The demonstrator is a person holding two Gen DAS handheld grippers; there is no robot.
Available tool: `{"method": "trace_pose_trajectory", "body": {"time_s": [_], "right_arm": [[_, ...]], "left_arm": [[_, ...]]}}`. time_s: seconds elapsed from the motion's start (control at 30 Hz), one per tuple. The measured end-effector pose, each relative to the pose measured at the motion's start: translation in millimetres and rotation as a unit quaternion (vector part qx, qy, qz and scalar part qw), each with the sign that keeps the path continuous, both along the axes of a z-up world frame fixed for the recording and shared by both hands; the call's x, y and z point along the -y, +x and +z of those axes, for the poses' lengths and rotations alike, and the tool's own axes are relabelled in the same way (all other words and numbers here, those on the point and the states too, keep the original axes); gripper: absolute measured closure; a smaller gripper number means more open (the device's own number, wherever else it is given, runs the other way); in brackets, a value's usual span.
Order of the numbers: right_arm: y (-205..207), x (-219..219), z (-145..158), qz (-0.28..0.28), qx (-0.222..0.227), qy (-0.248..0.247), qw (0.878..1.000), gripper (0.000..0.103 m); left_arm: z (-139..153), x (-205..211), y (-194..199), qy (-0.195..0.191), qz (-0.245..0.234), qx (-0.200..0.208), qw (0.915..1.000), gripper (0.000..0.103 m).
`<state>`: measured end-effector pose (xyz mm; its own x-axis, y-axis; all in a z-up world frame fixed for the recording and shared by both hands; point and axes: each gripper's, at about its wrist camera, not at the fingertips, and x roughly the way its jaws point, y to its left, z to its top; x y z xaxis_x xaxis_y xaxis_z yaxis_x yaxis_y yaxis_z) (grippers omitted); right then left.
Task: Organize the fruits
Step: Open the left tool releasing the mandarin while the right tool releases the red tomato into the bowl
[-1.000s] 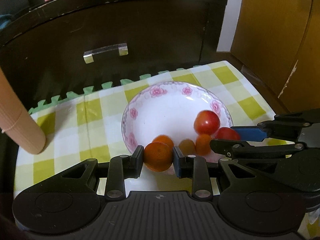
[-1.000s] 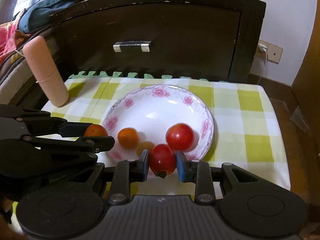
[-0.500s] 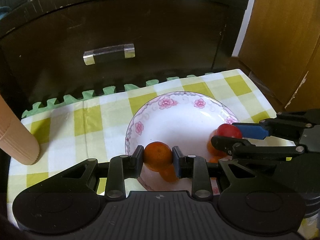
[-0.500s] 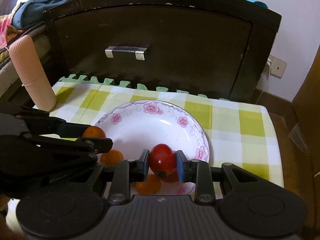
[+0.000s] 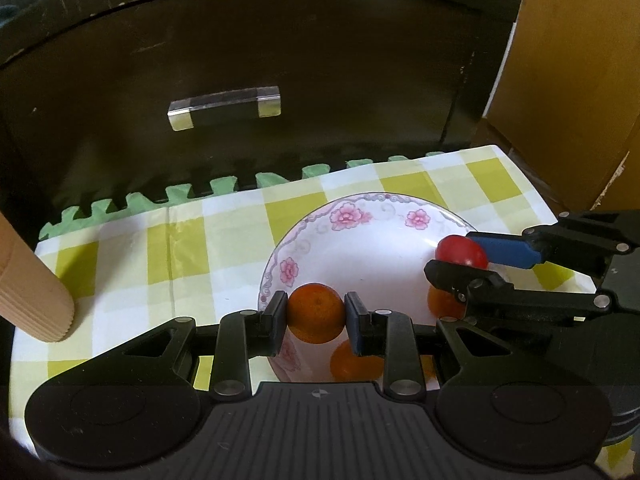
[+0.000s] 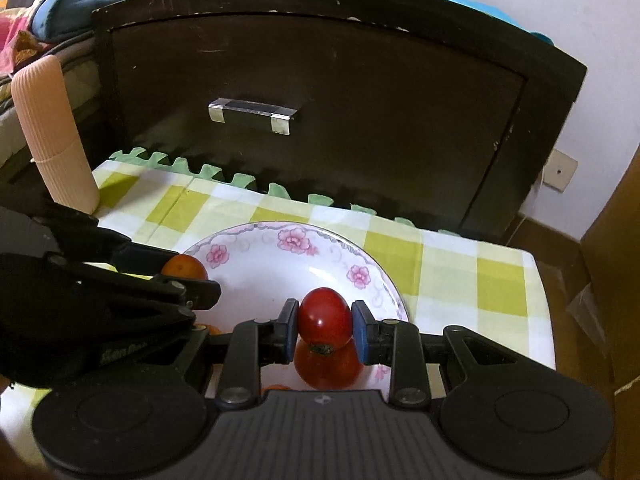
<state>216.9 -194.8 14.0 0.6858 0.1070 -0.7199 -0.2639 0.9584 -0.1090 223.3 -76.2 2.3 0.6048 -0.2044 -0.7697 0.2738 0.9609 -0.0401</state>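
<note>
**Both tools loaded above the flowered plate**

Closest to me, my left tool point(image 5: 316, 318) is clamped on a small orange point(image 5: 316, 318), one pad pressed to each side of it, and the fruit sits held over the near-left rim of the plate point(image 5: 360, 248). My right tool point(image 6: 325, 326) is clamped the same way on a red tomato point(image 6: 325, 318), stem end turned down, held over the near part of the plate's right half. Seen from my left camera, the right tool reaches in from the right side with the tomato between its blue pad and black finger.

Just below and behind what I hold, more fruit lies in the near part of the plate: a second tomato point(image 6: 328, 366) directly under the one I grip, an orange point(image 5: 354, 362) under my left tool and another orange point(image 5: 442, 302) half hidden by my right tool's finger. The rest of the white plate is bare, showing pink flowers around its rim.

The plate rests on a table covered with a yellow-green and white checked cloth point(image 6: 460, 256). At the cloth's far-left corner a ribbed peach-coloured cylinder point(image 6: 52, 136) stands leaning. A green foam mat point(image 5: 192, 196) with a toothed edge pokes out along the far edge of the cloth. Behind it stands a dark wooden cabinet point(image 6: 360, 100) with a metal handle point(image 6: 250, 114) on its front.
</note>
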Motion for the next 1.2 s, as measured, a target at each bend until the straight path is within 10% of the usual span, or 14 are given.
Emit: {"method": "trace_pose_trajectory", "body": {"time_s": [1.2], "right_arm": [[-21,5,26,-0.031,0.020,0.024,0.999,0.072]], "left_arm": [[25,-7,-33,-0.001,-0.004,0.024,0.9997,0.044]]}}
